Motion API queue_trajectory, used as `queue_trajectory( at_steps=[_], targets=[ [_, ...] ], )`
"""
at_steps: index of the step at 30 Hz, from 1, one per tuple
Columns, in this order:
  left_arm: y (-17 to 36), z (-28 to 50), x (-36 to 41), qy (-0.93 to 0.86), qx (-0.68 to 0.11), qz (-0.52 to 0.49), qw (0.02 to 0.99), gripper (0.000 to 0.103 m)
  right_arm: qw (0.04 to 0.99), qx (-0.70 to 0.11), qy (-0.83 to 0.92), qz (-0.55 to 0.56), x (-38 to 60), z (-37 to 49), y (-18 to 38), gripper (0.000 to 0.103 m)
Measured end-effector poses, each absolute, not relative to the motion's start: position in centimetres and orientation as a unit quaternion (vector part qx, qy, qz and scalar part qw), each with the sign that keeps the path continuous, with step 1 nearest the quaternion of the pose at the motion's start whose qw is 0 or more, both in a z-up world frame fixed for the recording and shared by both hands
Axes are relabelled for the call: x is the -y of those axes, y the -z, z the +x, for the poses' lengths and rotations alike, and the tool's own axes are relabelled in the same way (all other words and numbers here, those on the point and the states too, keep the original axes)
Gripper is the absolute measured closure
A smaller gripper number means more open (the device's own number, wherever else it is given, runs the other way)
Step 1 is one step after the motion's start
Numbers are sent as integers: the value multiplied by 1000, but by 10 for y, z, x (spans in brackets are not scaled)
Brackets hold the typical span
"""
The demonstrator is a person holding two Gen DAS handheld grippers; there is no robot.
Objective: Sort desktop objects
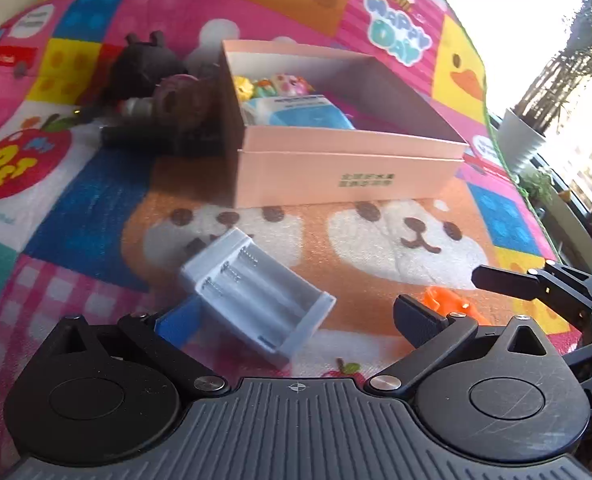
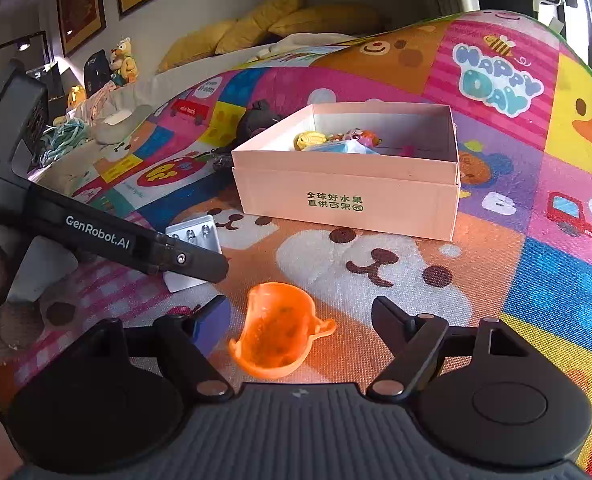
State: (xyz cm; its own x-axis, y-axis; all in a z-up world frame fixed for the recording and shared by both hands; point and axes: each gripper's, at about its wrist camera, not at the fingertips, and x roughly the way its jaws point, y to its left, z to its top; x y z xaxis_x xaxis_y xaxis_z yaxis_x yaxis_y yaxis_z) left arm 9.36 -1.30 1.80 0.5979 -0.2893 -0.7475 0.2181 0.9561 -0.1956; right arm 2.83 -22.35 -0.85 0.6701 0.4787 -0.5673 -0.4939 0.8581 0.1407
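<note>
Right wrist view: orange cup (image 2: 276, 330) lies untouched between spread fingers (image 2: 388, 316).

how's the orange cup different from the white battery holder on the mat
The orange cup is translucent and rounded; the white battery holder is opaque, boxy and slotted with springs. The cup sits between the right gripper fingers, the holder between the left gripper fingers. Both lie on the mat, outside the pink box.

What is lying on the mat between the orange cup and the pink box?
Nothing. In the right wrist view the stretch of mat between the orange cup and the pink box is bare, showing only a printed bear face.
</note>
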Motion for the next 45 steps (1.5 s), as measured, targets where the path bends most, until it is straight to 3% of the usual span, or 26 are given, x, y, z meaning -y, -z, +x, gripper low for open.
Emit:
queue_trajectory(
  at_steps=[8, 13, 17, 20, 23, 25, 31, 33, 37, 38, 45],
  targets=[
    [-8, 118, 37, 119, -392, 45, 911, 0, 915, -297, -272, -39, 218, 24, 8, 6],
    [-4, 107, 30, 122, -384, 49, 914, 1, 913, -302, -271, -30, 218, 28, 9, 2],
    [-6, 100, 26, 111, -365, 57, 923, 26, 912, -306, -272, -30, 218, 28, 10, 0],
    [-8, 97, 20, 114, -361, 56, 924, 39, 911, -311, -271, -31, 217, 29, 10, 0],
    [-10, 88, 13, 124, -363, 62, 921, 49, 910, -317, -267, -31, 216, 30, 11, 0],
    [-13, 76, 7, 141, -370, 54, 917, 50, 909, -321, -265, -32, 216, 31, 12, 0],
    [-12, 36, 3, 173, -367, 62, 912, 49, 904, -339, -256, -40, 211, 36, 15, 0],
    [-10, 32, 2, 167, -360, 62, 916, 44, 899, -354, -252, -45, 209, 39, 17, 0],
    [-6, 36, 0, 129, -348, 58, 927, 9, 897, -361, -247, -71, 202, 39, 19, 0],
    [-4, 37, 0, 111, -346, 68, 929, 5, 896, -361, -247, -75, 201, 39, 19, 0],
    [-7, 42, -17, 52, -324, 131, 935, 2, 893, -366, -248, -88, 199, 37, 18, 0]
  ],
)
